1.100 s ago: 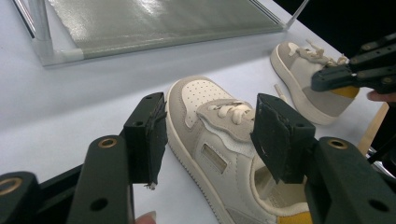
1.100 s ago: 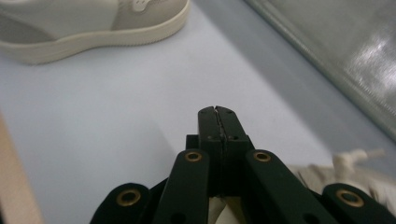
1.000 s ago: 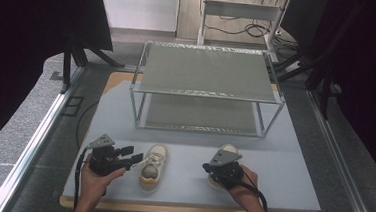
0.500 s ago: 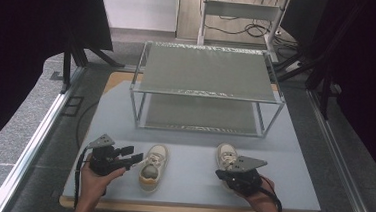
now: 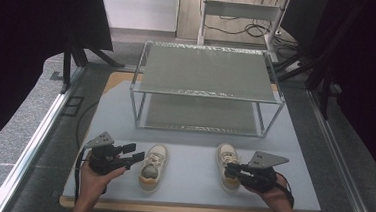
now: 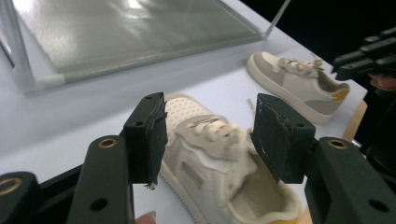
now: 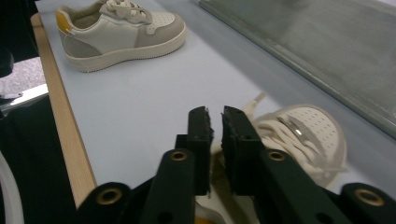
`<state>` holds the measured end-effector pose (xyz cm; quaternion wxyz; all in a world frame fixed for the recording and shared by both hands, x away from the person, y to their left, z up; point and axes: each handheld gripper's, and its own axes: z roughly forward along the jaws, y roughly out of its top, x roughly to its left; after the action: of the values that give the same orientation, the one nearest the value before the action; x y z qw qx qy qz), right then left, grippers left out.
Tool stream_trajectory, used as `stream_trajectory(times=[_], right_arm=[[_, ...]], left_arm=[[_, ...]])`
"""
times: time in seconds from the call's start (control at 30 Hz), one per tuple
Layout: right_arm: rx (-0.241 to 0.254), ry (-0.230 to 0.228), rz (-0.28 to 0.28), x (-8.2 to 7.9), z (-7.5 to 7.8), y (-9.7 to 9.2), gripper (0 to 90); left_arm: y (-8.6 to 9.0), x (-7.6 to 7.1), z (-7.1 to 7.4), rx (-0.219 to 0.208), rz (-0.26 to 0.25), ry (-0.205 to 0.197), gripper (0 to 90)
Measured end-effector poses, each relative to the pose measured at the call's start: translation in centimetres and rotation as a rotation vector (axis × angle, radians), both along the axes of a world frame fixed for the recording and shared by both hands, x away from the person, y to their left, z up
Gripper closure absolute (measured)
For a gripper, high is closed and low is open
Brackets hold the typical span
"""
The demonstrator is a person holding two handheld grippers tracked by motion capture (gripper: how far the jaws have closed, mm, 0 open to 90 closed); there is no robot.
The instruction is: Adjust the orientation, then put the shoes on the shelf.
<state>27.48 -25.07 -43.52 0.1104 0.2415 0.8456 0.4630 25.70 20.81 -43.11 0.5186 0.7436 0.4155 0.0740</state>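
Right gripper [image 5: 232,171] had moved back in over the right sneaker [image 5: 227,161], jaws nearly closed, apparently holding nothing. Left gripper [image 6: 208,135] wide open, straddling the left sneaker [image 6: 219,172], cream with yellow heel. Right sneaker's heel was hidden.

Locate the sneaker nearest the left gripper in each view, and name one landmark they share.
High view: left sneaker, bottom centre-left.
Left gripper view: lower centre, between that gripper's open jaws.
Right gripper view: top left, yellow heel toward the table edge.
Shared landmark: the glass shelf rack.
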Motion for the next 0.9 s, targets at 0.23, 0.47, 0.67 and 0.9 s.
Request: stream_trajectory(times=[0.23,0.47,0.67,0.9], right_arm=[[0.057,0.001,0.029,0.4,-0.3,-1.8,57.6],[-0.012,-0.016,0.089,0.4,-0.4,-1.4,54.3],[-0.068,-0.033,0.155,0.7,-0.1,-1.1,54.1],[-0.116,-0.024,0.229,0.4,0.4,-1.1,53.9]], left_arm=[[0.3,-0.2,0.7,0.017,-0.048,-0.041,42.3],[-0.6,-0.7,0.9,0.101,-0.187,-0.057,40.9],[-2.5,-0.9,0.9,0.228,-0.307,-0.052,41.8],[-3.9,-0.9,1.7,0.353,-0.402,-0.044,42.6]])
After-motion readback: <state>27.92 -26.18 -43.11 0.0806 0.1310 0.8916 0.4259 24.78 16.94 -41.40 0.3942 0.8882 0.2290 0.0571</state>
